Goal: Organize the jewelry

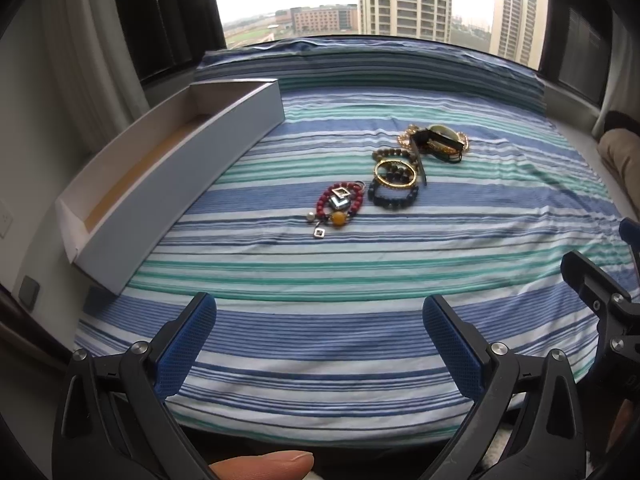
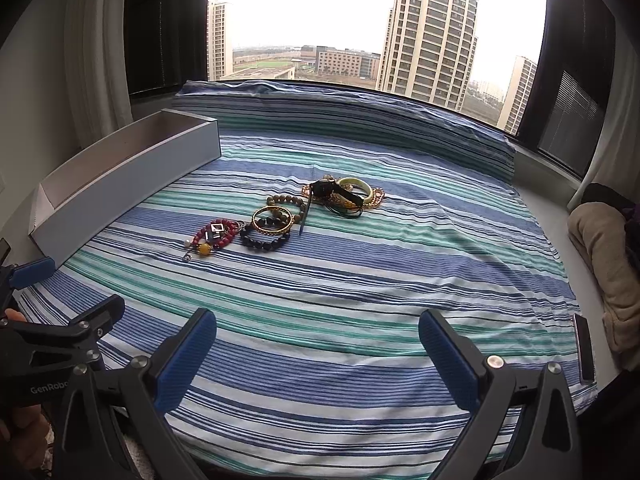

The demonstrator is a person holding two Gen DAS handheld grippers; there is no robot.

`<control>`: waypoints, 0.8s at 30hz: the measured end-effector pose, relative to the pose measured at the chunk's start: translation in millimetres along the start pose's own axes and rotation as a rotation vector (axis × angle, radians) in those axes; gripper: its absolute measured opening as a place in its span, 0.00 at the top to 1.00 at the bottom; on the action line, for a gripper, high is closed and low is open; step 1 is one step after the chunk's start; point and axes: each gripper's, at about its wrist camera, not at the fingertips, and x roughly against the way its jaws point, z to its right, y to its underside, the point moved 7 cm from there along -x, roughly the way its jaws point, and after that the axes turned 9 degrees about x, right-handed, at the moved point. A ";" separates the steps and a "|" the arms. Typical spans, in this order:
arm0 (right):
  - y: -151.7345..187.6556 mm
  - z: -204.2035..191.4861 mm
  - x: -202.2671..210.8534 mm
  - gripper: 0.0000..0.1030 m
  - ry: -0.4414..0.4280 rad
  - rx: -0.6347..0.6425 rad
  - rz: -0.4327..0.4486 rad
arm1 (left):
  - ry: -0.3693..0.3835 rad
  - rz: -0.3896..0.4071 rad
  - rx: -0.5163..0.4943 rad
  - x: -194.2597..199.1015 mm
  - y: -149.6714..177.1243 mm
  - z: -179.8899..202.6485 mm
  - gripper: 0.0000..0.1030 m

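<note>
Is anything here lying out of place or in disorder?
Yes. The jewelry lies in overlapping piles on the striped sheet, bracelets on top of each other, while the long box beside it looks empty. Nothing seems broken.

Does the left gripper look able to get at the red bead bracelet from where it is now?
Probably yes. The left gripper is open and empty, and only bare striped sheet lies between it and the red bead bracelet, the nearest piece of the pile.

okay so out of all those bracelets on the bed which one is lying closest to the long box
The red beaded bracelet with the amber bead and square charms. It ends the row on the side toward the long box; the dark beaded bracelet and gold bangle lie farther off.
</note>
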 end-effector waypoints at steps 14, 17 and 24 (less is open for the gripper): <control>0.7 0.5 -7.8 0.00 0.002 -0.001 -0.014 | 0.012 -0.017 0.015 -9.3 3.5 -5.6 0.00; 1.5 0.8 -8.9 0.00 -0.002 -0.006 -0.016 | 0.030 -0.014 0.024 -10.7 7.0 -12.0 0.00; 5.5 -1.0 -15.9 0.00 -0.011 -0.009 -0.028 | -0.025 -0.038 0.002 -25.4 21.3 -26.3 0.00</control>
